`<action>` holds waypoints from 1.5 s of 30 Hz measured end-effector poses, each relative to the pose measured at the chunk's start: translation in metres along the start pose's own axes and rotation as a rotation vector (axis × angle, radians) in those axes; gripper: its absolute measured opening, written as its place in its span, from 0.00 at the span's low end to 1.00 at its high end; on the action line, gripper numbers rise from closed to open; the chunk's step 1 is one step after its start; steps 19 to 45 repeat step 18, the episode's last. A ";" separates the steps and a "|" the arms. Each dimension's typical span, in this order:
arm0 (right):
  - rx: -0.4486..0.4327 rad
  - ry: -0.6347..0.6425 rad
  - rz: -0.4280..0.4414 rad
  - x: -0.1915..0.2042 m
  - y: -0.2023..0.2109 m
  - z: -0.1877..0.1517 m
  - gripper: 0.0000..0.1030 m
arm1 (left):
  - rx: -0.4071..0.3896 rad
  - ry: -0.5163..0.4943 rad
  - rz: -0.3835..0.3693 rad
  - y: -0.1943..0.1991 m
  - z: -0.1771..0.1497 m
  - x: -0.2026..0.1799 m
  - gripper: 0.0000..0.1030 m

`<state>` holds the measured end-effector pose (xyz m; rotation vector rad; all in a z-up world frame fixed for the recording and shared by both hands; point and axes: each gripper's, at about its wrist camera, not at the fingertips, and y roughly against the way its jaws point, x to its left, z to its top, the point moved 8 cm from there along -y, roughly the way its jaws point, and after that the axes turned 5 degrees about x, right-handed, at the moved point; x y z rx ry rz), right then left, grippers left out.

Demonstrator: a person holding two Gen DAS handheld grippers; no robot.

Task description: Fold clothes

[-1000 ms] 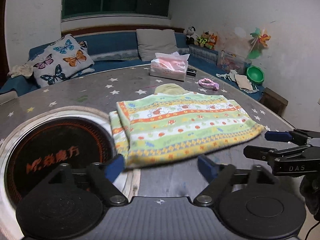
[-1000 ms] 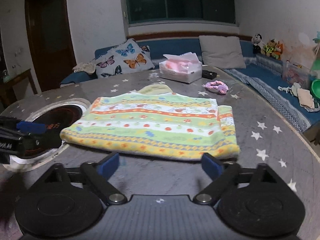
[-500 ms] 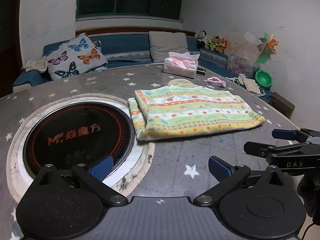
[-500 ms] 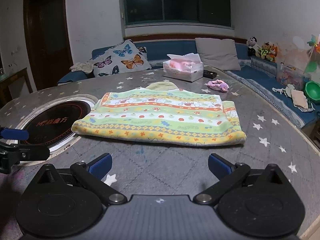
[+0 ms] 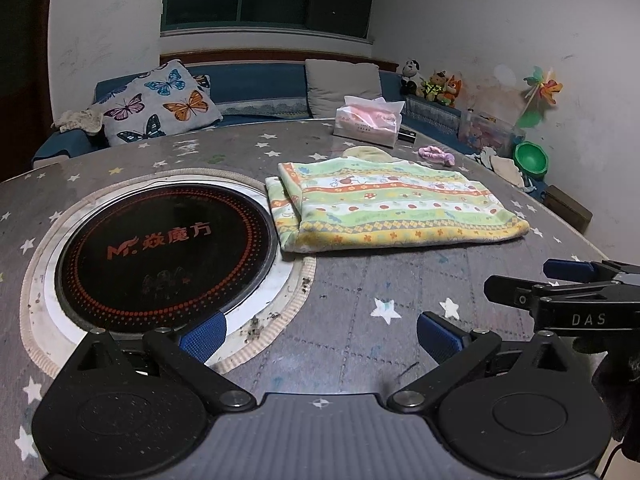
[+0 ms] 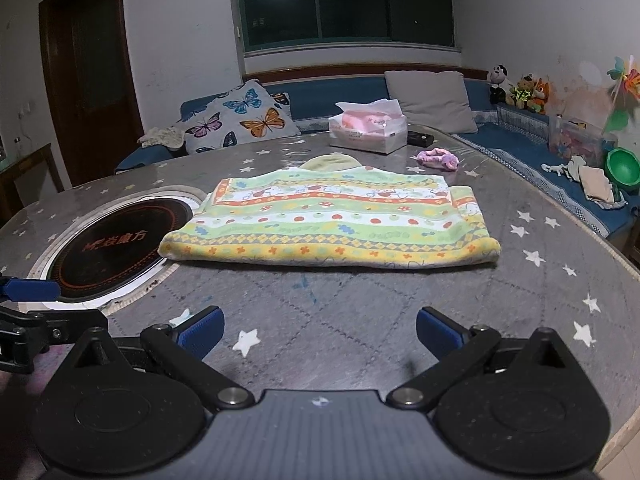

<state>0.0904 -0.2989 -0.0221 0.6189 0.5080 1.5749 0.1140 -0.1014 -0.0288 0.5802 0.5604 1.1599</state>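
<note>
- Blue-padded fingers of the left gripper (image 5: 318, 336) stand wide apart with nothing between them; its jaws have just been opening, and only bare table (image 5: 360, 280) shows in the gap.
- Blue pads on the right gripper (image 6: 318, 330) are spread just as wide and hold nothing; it sits beside the left one, both well short of the cloth.
- Judging by this, the step in hand is a release and retreat after a fold. To do it well, the hands should draw straight away with jaws wide, so no pad snags the near hem and drags the layers askew.
- Next the black round hob (image 5: 164, 256) set into the table lies to the left; the garment's left end just reaches its pale rim.
- Farther on lies the folded garment (image 6: 332, 224), a soft striped knit in green, yellow and orange with small fruit prints. It lies flat as a long rectangle, an under-layer peeking out at one end and a pale collar at the far edge.
- If another fold is wanted, gripping both near corners evenly seems wisest.
</note>
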 end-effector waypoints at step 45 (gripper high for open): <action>0.009 0.013 0.009 0.014 0.003 -0.006 1.00 | -0.006 -0.006 -0.014 0.009 -0.007 -0.006 1.00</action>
